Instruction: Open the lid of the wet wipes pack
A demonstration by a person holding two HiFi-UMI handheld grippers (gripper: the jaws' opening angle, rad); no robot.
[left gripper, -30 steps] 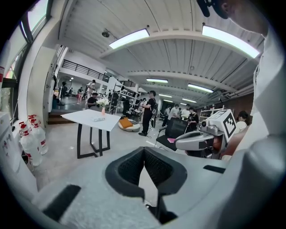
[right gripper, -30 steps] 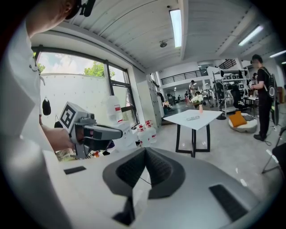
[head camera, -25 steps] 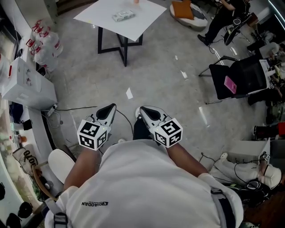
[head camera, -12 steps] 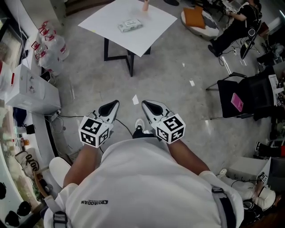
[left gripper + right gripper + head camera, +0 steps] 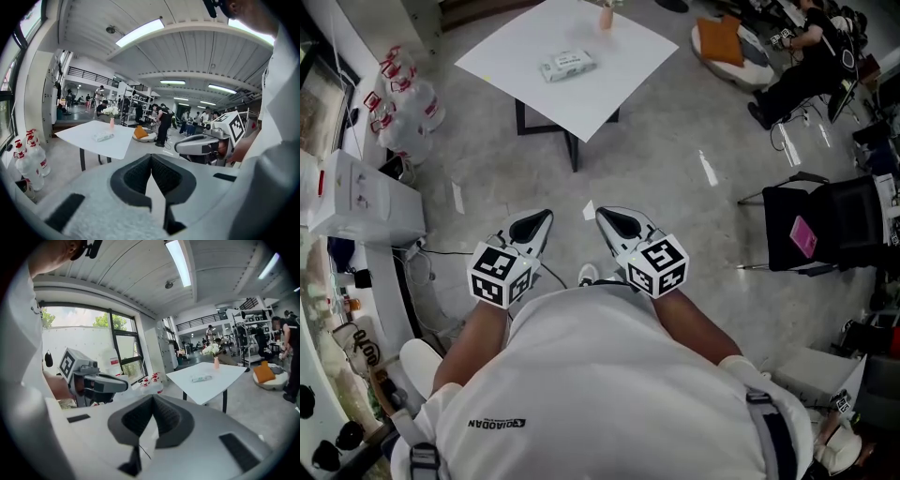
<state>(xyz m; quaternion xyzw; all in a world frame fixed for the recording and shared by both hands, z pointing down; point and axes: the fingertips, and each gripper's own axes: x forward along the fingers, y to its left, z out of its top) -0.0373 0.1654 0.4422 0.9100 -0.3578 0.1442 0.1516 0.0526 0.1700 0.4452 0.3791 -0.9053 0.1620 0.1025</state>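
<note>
- The task is not yet getting under way by touch: the wet wipes pack [image 5: 566, 65] is lying flat on the white table [image 5: 614, 94], well apart from both tools. Its lid is too small to read from here.
- The person is holding the left gripper [image 5: 534, 223] and the right gripper [image 5: 611, 223] side by side, close in front of the body, both pointing toward the table.
- In the left gripper view the jaws are meeting at their tips with nothing between them. The right gripper view is showing the same, so both tools are closed and empty.
- Judging from this, everything is left to do: closing the gap, steadying the pack, and lifting the lid.
- Bare floor is lying open between the person and the table, whose near corner is pointing this way.
- The pack is sitting well in from the table's edges, which is leaving room on either side of it.
- A small pink vase [image 5: 606, 17] is standing near the far edge, beyond the pack, and looks worth avoiding on a long reach.
- A bundle of bottles [image 5: 398, 94] is sitting off to the left and a black chair [image 5: 834, 220] to the right, both clear of the straight path.
</note>
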